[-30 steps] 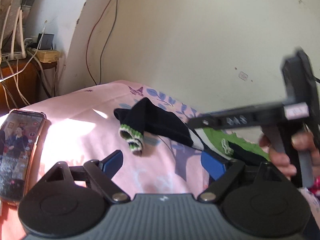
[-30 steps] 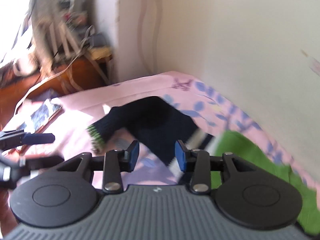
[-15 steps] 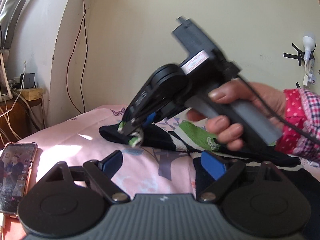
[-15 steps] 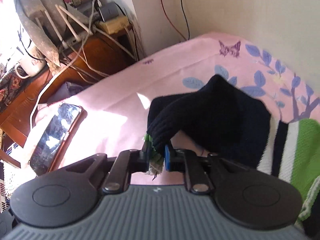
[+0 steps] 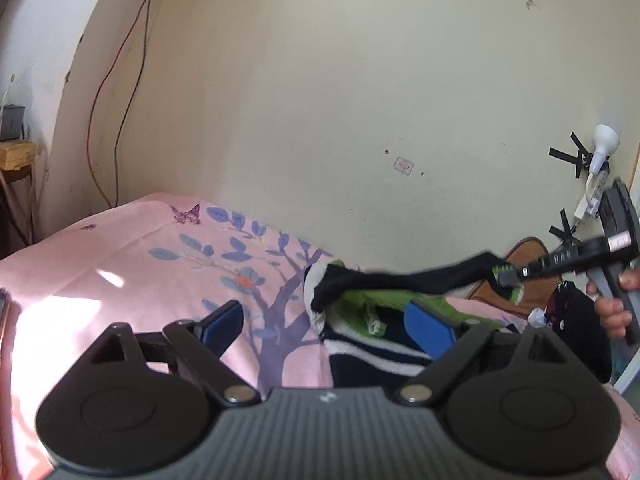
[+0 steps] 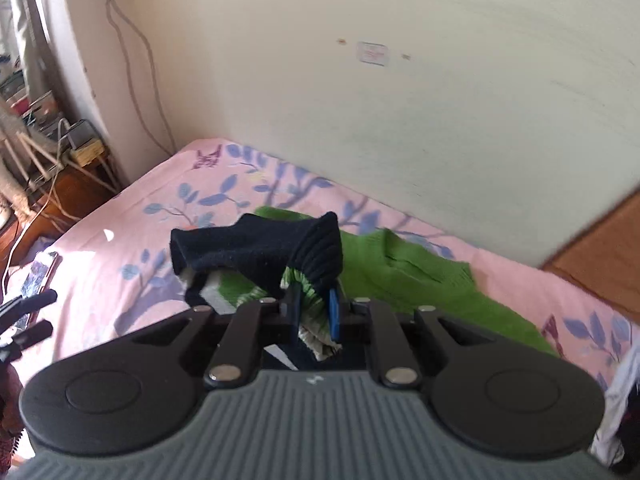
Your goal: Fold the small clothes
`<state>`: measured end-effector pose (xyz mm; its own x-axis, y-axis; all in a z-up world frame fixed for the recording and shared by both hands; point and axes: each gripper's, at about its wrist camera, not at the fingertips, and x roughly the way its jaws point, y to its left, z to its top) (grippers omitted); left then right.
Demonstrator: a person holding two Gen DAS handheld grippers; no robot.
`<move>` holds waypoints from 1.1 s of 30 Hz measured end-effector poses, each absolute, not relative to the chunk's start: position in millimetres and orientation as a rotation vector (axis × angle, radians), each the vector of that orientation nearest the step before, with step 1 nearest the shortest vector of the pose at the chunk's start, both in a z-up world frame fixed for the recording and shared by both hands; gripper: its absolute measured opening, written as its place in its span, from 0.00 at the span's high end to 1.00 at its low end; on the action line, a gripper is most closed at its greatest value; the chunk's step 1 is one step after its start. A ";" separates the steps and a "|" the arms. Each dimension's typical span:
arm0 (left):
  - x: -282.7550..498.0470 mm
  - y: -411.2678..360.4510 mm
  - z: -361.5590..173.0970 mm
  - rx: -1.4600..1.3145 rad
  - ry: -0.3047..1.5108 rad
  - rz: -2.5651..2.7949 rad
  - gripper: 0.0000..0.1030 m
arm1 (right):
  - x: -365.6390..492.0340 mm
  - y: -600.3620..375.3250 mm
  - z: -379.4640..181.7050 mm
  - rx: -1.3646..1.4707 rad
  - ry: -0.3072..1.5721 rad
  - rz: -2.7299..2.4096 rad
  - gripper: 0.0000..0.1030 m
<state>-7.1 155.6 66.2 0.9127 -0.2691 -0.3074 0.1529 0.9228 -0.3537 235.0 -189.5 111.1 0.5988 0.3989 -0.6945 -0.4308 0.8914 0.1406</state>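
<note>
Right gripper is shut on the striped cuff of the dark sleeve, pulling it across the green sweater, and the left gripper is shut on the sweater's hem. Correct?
Not quite. The left gripper holds nothing: the left wrist view shows its jaws wide apart above the pink bedsheet. The rest stands: the right gripper is shut on the sleeve over the green sweater.

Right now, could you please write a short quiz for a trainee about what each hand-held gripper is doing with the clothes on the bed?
1. True or false: the left hand-held gripper is shut on cloth.
2. What does the right hand-held gripper clamp? A) the green-trimmed cuff of the black sleeve B) the phone C) the pink bedsheet
3. Fill in: under the lifted sleeve lies the body of the ____ sweater.

Key: 1 false, it is open and empty; 2 A; 3 green.
</note>
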 end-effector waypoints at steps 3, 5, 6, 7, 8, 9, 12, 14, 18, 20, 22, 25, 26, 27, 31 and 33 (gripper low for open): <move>31.6 139.9 84.5 -0.294 0.377 -0.222 0.11 | 229.9 -224.7 88.0 0.014 0.814 0.422 0.84; 65.5 127.4 87.1 -0.282 0.434 -0.226 0.08 | 229.8 -244.4 69.3 0.059 0.838 0.393 0.80; 86.1 118.9 83.5 -0.287 0.478 -0.233 0.08 | 230.1 -253.9 61.0 0.083 0.844 0.372 0.76; 103.2 111.4 79.4 -0.288 0.519 -0.237 0.08 | 230.5 -264.7 54.2 0.117 0.847 0.330 0.61; 121.5 102.5 72.6 -0.283 0.568 -0.233 0.09 | 230.3 -277.7 48.7 0.166 0.845 0.290 0.53; 135.5 93.9 65.6 -0.274 0.609 -0.224 0.09 | 228.7 -288.2 46.2 0.220 0.839 0.274 0.47; 164.1 72.5 46.8 -0.246 0.674 -0.230 0.10 | 216.4 -304.1 44.6 0.317 0.791 0.299 0.47; 177.4 58.4 38.9 -0.201 0.686 -0.218 0.14 | 212.3 -303.2 43.9 0.302 0.771 0.326 0.45; 210.1 49.8 14.0 -0.103 0.762 -0.067 0.88 | 215.2 -288.9 26.4 0.213 0.763 0.309 0.47; 208.3 62.1 5.1 -0.181 0.734 -0.032 0.84 | 217.7 -285.5 10.1 0.068 0.753 0.188 0.48; 203.3 62.0 3.8 -0.159 0.721 0.008 0.83 | 218.5 -285.0 -5.0 -0.017 0.704 0.130 0.50; 199.1 61.8 4.8 -0.146 0.712 0.046 0.72 | 219.0 -294.3 -5.8 0.056 0.698 0.135 0.50; 198.6 63.8 5.3 -0.152 0.713 0.052 0.65 | 217.2 -295.4 -3.0 0.071 0.694 0.133 0.50; 198.0 67.1 6.2 -0.166 0.715 0.052 0.61 | 212.0 -297.2 1.6 0.091 0.679 0.131 0.50; 191.8 84.1 16.7 -0.268 0.718 0.031 0.53 | 183.9 -290.6 26.7 0.164 0.587 0.226 0.50; 181.5 88.8 25.5 -0.293 0.695 0.025 0.53 | 178.6 -278.8 29.4 0.165 0.588 0.288 0.50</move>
